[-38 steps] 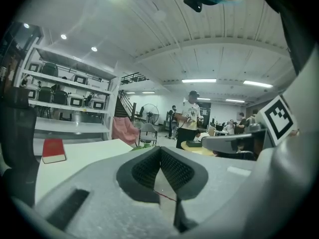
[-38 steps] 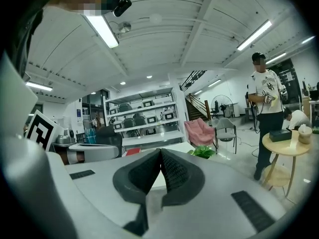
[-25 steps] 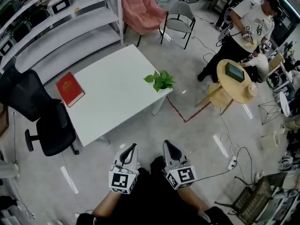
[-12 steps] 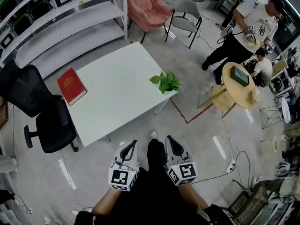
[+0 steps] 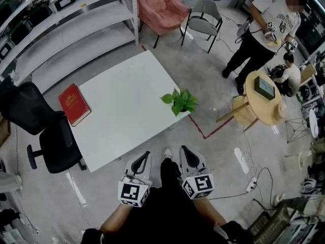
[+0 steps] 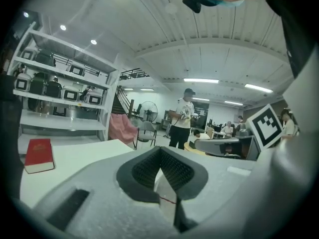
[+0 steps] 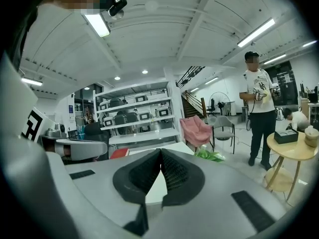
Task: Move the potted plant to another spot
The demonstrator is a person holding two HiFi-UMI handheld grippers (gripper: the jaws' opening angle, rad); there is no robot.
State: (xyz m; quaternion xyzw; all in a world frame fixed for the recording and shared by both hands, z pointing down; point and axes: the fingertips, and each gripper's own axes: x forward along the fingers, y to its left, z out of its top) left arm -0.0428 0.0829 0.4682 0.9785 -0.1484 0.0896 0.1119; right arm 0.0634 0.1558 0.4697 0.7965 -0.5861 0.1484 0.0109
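Head view, 9 o'clock side: black office chair (image 5: 44,136) on the floor, just beside the white tabletop (image 5: 127,93). A red book (image 5: 74,104) lies flat near the tabletop's 9 o'clock corner.

Left claw (image 5: 143,155) sits at 6 o'clock in the frame, held low and close to the person's dark-clothed body, tips aimed at 12 o'clock toward the tabletop, marker cube toward the camera. It is off the tabletop, over the floor. In the left gripper view the left claw (image 6: 160,151) is pressed together at the tips with nothing between the pads; the red book (image 6: 39,154) and tabletop (image 6: 79,153) show at 9 o'clock.

Right claw (image 5: 184,150) is just beside the left one, parallel, same low pose, tips also toward 12 o'clock. In the right gripper view the right claw (image 7: 160,153) is pressed together too, nothing pinched.

Potted plant (image 5: 180,101) stands upright at the tabletop's 3 o'clock corner, well apart from both claws. In the right gripper view the potted plant (image 7: 209,156) shows at 3 o'clock of the tips, far off.

Red tape line (image 5: 208,131) runs on the floor below that corner. Further toward 3 o'clock is a round wooden table (image 5: 256,103) with a dark box (image 5: 265,85) on it. A person (image 5: 264,27) stands at 1 o'clock beyond it.
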